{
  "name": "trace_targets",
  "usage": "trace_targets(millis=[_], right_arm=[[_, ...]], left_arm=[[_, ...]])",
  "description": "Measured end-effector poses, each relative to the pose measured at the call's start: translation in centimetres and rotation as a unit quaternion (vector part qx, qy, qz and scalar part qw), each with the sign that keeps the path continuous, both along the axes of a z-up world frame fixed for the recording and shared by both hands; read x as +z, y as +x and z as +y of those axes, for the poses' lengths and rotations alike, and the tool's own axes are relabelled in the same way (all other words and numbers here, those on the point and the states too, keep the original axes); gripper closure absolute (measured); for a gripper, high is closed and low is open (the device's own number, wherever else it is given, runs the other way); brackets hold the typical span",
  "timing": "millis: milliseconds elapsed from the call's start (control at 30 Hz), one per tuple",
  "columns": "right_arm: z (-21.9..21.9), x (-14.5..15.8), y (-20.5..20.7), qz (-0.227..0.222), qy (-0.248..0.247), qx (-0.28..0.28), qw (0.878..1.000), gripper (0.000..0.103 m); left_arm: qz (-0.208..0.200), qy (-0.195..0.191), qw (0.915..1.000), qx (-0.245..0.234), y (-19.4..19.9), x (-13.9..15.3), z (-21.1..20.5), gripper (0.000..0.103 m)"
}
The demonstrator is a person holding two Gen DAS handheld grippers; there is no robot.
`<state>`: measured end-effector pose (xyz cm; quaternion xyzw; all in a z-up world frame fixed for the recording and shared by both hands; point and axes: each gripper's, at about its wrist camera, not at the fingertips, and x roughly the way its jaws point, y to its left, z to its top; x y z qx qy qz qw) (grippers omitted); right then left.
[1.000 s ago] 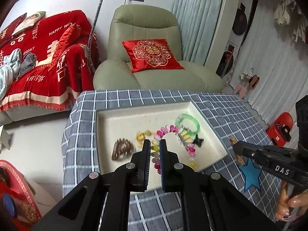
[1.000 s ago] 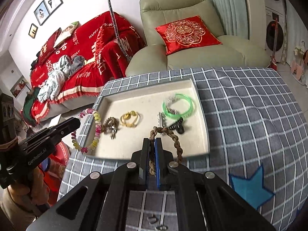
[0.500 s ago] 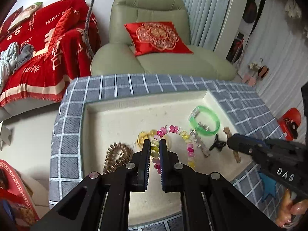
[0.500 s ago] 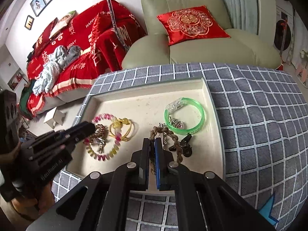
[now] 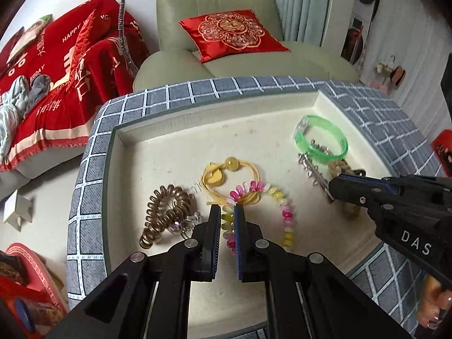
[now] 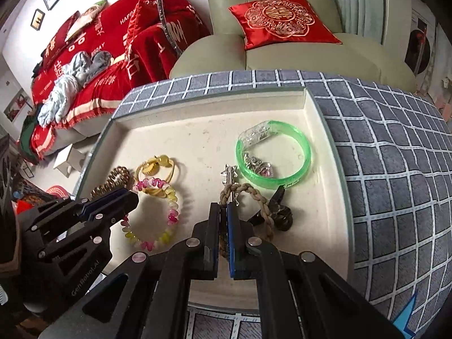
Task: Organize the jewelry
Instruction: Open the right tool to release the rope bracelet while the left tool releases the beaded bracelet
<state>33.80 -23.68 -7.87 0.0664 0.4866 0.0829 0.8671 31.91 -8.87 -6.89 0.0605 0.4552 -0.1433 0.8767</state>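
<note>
A cream tray (image 5: 169,147) (image 6: 183,141) sits on the grey checked tablecloth. My left gripper (image 5: 226,209) is shut on a pink, yellow and white bead bracelet (image 5: 279,197) (image 6: 172,212), which hangs low over the tray floor. My right gripper (image 6: 223,207) is shut on a braided brown rope bracelet (image 6: 254,195) (image 5: 339,168), low over the tray's right part. In the tray lie a green bangle (image 6: 299,147) (image 5: 339,138), a yellow cord bracelet (image 5: 223,175) (image 6: 154,166), a bronze coil hair tie (image 5: 163,212) (image 6: 118,176), a silver clip (image 6: 228,172) and a dark clip (image 6: 279,214).
A green armchair (image 5: 226,65) with a red cushion (image 6: 282,19) stands behind the table. A sofa with a red throw (image 6: 99,56) is at the left. The tablecloth (image 6: 395,169) extends to the right of the tray.
Both grippers have moved forward and down over the tray, carrying their bracelets. The bead bracelet now hangs over the tray's middle and the rope bracelet beside the green bangle.
</note>
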Motion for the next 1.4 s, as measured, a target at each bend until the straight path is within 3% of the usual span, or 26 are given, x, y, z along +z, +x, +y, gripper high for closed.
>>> trace_targets(millis=[267,800,833,900,933,967,1400], right_arm=[[0.0,-0.5,0.1,0.006,0.006,0.000,1.000,0.097],[-0.2,0.2,-0.8,0.003,0.019,-0.003,1.000,0.095],[-0.2,0.3,-0.9,0.002,0.019,-0.004,1.000,0.090],[-0.2,0.6,-1.2,-0.001,0.019,-0.006,1.000,0.063],[-0.2,0.8,-1.3,-0.004,0.019,-0.007,1.000,0.039],[-0.3,1.0,-1.5,-0.011,0.019,-0.010,1.000,0.034],[-1.3,3.0,-2.5,-0.034,0.022,-0.028,0.999,0.034]], left_arm=[[-0.003,0.020,0.9998,0.001,-0.4,-0.6,-0.3,0.078],[-0.002,0.013,0.9998,0.015,-0.7,-0.4,0.3,0.077],[-0.001,0.012,0.9998,0.016,-0.7,-0.3,0.3,0.077],[-0.003,0.006,0.9999,0.016,-0.8,-0.2,0.5,0.078],[-0.004,0.004,0.9999,0.016,-0.9,-0.1,0.5,0.078],[-0.006,0.002,0.9998,0.017,-0.9,0.0,0.6,0.078],[-0.021,-0.002,0.9995,0.023,-1.2,1.1,0.7,0.077]])
